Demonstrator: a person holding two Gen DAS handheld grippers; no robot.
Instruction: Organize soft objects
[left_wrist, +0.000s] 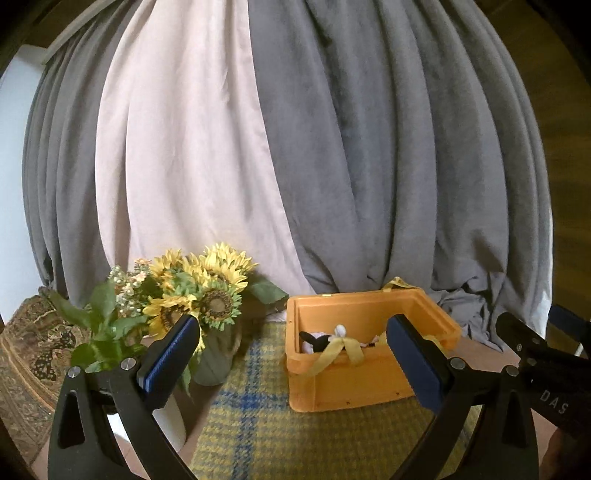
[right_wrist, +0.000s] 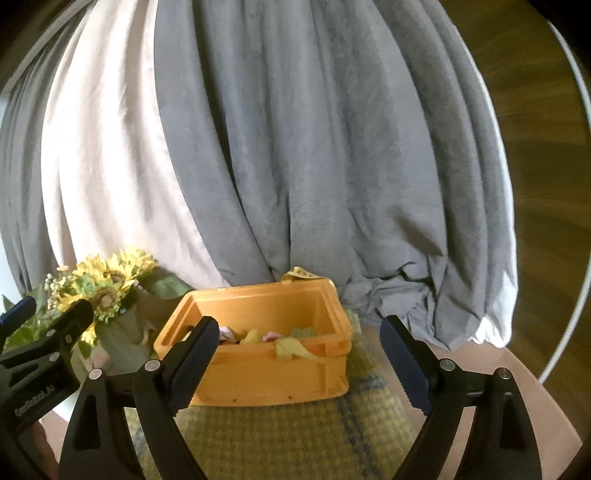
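An orange plastic crate (left_wrist: 354, 387) stands on a yellow and blue checked cloth (left_wrist: 266, 435). Soft toys (left_wrist: 325, 339) lie inside it, and a yellow ribbon (left_wrist: 332, 352) hangs over its front rim. The crate also shows in the right wrist view (right_wrist: 273, 373), with soft items (right_wrist: 255, 336) inside. My left gripper (left_wrist: 291, 347) is open and empty, held in front of the crate. My right gripper (right_wrist: 299, 350) is open and empty, also in front of the crate. The right gripper's body shows at the right edge of the left wrist view (left_wrist: 543, 365).
A vase of artificial sunflowers (left_wrist: 199, 295) stands left of the crate. Grey and pale pink curtains (left_wrist: 295, 147) hang behind. A patterned rug (left_wrist: 26, 354) lies at far left. A white curved rail (right_wrist: 569, 258) runs down the right side.
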